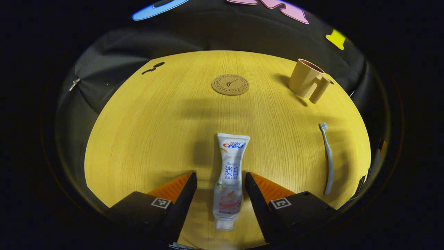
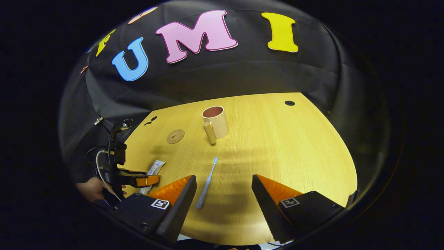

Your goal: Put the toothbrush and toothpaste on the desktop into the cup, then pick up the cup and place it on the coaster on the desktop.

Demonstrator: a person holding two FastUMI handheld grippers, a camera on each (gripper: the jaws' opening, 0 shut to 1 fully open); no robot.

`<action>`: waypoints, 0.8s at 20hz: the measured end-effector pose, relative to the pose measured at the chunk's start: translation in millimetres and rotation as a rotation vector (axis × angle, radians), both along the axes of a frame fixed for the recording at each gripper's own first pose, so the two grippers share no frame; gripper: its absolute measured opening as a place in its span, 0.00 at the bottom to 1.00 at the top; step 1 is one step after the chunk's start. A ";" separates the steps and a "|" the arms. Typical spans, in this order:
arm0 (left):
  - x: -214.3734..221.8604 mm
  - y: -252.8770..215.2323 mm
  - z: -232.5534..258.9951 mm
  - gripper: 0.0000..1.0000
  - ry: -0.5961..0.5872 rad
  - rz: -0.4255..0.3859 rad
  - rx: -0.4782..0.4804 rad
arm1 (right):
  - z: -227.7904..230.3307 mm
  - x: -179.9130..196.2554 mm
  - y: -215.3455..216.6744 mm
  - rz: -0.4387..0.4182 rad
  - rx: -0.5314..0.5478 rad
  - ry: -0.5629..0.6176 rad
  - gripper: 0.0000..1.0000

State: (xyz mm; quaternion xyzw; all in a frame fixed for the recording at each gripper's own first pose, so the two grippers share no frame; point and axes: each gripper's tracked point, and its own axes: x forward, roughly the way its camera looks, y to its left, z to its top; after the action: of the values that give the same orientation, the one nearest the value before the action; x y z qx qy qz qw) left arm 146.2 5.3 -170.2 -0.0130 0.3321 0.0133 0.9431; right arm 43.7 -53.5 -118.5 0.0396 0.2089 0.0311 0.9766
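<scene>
A white toothpaste tube lies flat on the yellow wooden desktop, cap toward me, between the spread fingers of my left gripper, which is open and clear of its sides. A pale toothbrush lies to the right, and a tan cup with a handle stands upright at the far right. A round cork coaster sits at the far middle. In the right gripper view my right gripper is open above the desktop, with the toothbrush near its left finger, the cup beyond, the coaster and the toothpaste.
The left gripper, held by a hand with a cable, is at the left in the right gripper view. Small dark holes mark the desktop's far left, and another hole lies far right. Black cloth walls the booth.
</scene>
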 end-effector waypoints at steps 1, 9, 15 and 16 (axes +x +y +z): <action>1.9 1.1 -1.5 0.88 0.006 0.001 -0.002 | -2.7 -0.1 2.3 0.003 0.004 0.009 0.98; 1.9 -1.8 -1.0 0.47 0.048 -0.063 0.028 | -44.6 11.5 33.6 0.040 -0.008 0.140 0.99; 1.6 -10.3 1.9 0.35 0.024 -0.124 -0.006 | -82.0 25.2 48.4 0.002 -0.009 0.255 0.98; -0.3 -12.2 3.8 0.30 0.020 -0.136 -0.020 | -86.5 30.6 49.8 -0.009 -0.010 0.268 0.99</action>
State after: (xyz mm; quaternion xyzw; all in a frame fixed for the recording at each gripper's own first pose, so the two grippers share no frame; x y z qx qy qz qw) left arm 145.9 -6.9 -166.4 0.0002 0.3416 -0.0542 0.9383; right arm 74.3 -3.7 -205.0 0.0396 0.3373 0.0203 0.9403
